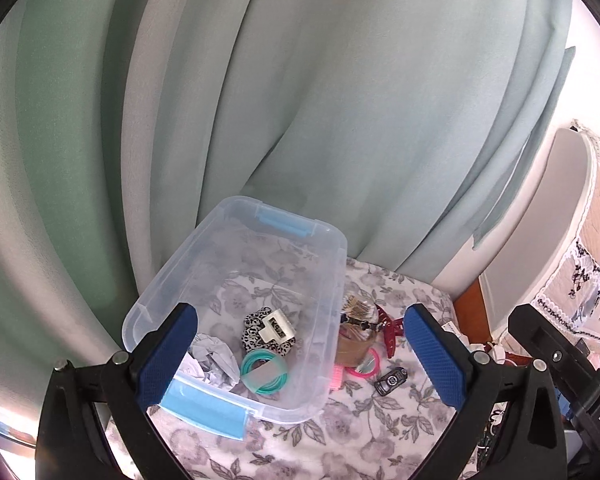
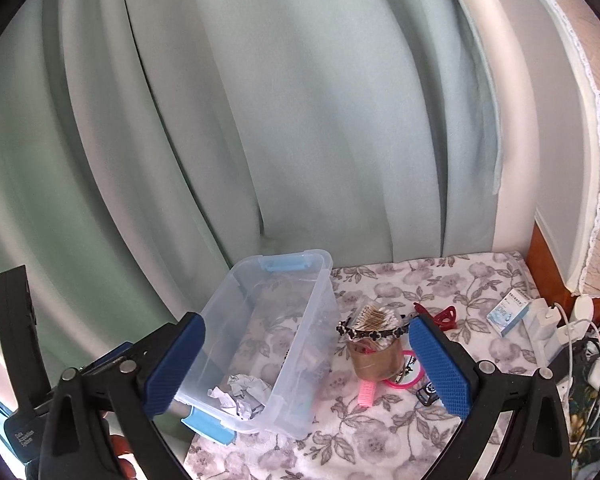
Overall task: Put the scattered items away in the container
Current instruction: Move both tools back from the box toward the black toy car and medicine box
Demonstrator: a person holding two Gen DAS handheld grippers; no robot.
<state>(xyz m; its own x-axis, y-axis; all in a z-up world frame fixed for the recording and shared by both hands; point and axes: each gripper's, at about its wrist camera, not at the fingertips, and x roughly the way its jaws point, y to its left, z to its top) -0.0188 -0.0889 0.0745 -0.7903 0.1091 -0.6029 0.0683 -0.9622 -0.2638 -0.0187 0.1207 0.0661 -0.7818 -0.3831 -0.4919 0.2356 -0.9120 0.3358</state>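
Note:
A clear plastic bin (image 1: 324, 272) (image 2: 324, 292) with blue latches stands on a floral cloth (image 1: 340, 436) (image 2: 380, 432). Inside lie a leopard scrunchie with a cream claw clip (image 1: 269, 330), teal hair ties (image 1: 265, 372) and crumpled paper (image 1: 214, 362) (image 2: 242, 396). Right of the bin sit a brown tape roll (image 2: 374, 356) with a black flower headband (image 2: 374, 334), a red claw clip (image 1: 390, 330) (image 2: 444, 315), a pink ring (image 1: 366, 364), a pink comb (image 2: 367, 392) and a small black item (image 1: 390, 380). My left gripper (image 1: 300, 364) hovers open over the bin's near end. My right gripper (image 2: 306, 364) is open and empty.
Pale green curtains (image 1: 300, 100) hang right behind the bin. At the far right lie a small blue-white box (image 2: 508, 314), a white charger with cables (image 2: 560, 328), and a wooden edge (image 2: 548, 264). A hand (image 2: 122, 456) shows at the lower left.

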